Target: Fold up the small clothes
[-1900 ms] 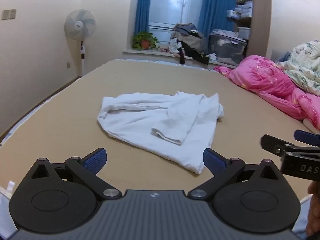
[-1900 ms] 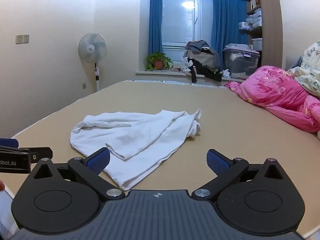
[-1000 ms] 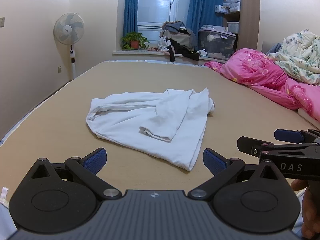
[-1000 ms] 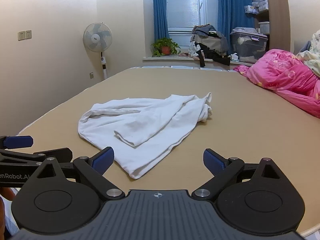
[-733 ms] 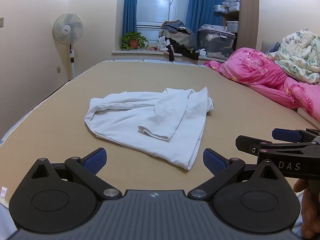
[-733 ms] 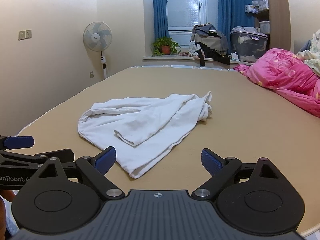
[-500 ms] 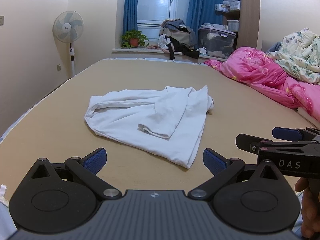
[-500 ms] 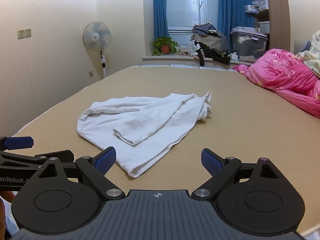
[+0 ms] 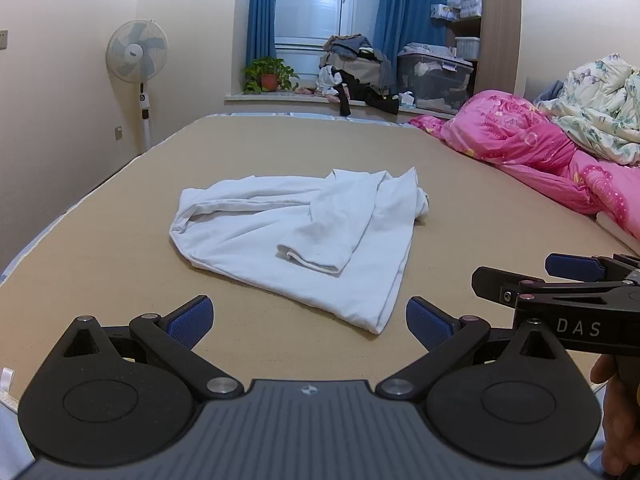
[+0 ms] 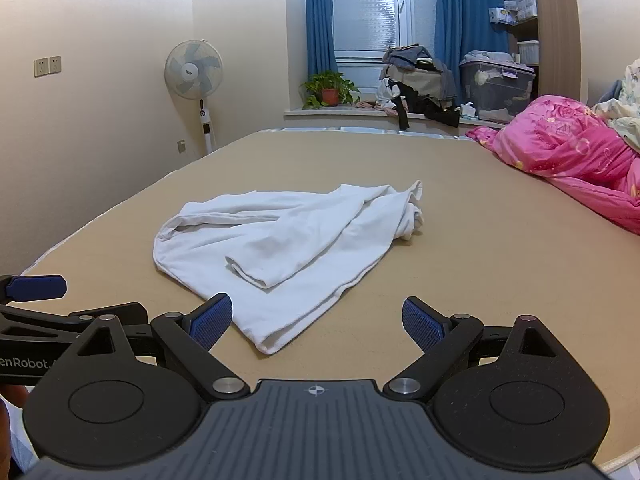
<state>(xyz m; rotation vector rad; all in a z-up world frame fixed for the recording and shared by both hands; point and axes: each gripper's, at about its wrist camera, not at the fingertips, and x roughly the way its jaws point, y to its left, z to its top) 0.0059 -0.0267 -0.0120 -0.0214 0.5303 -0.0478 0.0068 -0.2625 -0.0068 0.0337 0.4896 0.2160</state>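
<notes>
A crumpled white garment [image 9: 304,240] lies on the tan bed surface [image 9: 120,280], with one sleeve folded over its middle. It also shows in the right wrist view [image 10: 288,248]. My left gripper [image 9: 308,320] is open and empty, just short of the garment's near corner. My right gripper [image 10: 318,320] is open and empty, its left pad beside the garment's near corner. The right gripper also shows at the right edge of the left wrist view [image 9: 560,280]; the left gripper shows at the left edge of the right wrist view [image 10: 40,304].
A pink quilt [image 9: 532,152] and a floral quilt [image 9: 596,108] lie along the bed's right side. A standing fan [image 9: 136,64] is by the left wall. A potted plant [image 9: 268,76], a clothes pile [image 9: 356,68] and a storage box [image 9: 436,76] sit at the window.
Both grippers have crept slightly forward toward the garment and stayed open. The garment has not moved.
</notes>
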